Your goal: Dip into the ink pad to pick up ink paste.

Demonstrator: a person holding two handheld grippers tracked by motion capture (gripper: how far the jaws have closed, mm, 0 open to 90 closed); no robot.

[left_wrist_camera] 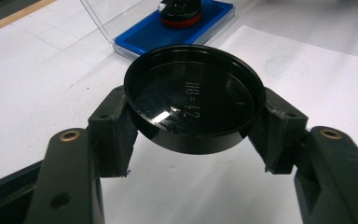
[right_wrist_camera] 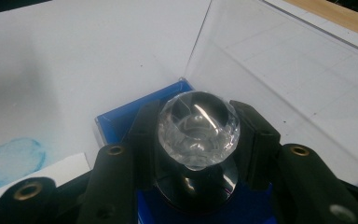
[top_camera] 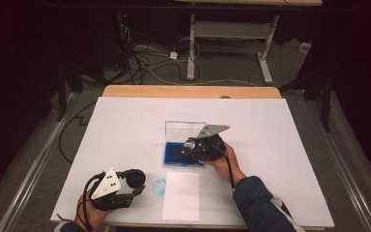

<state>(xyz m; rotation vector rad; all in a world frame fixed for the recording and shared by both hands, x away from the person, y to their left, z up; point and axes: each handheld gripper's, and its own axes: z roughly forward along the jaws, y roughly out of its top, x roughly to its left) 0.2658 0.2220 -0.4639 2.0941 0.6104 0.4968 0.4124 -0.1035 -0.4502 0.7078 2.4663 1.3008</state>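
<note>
White paper covers the tabletop [top_camera: 125,125], with dark floor and loose cables beyond its far edge. At the near left corner, the left hand [top_camera: 94,212] rests low, and its left gripper [top_camera: 134,182] points toward the middle, jaws closed on a round black cap [left_wrist_camera: 194,97] held open side up just above the paper. Beside it lie a faint blue smudge [top_camera: 159,186] and a white sheet [top_camera: 181,195]. Right of centre, the right hand [top_camera: 222,164] reaches in from a dark sleeve [top_camera: 263,205]; the right gripper [top_camera: 192,146] tilts down, jaws clamped on the clear knob [right_wrist_camera: 198,128] of a stamp standing on the blue ink pad [left_wrist_camera: 154,32]. The stamp's base is hard to make out behind the jaws. The pad's clear lid [top_camera: 186,129] stands open behind.
</note>
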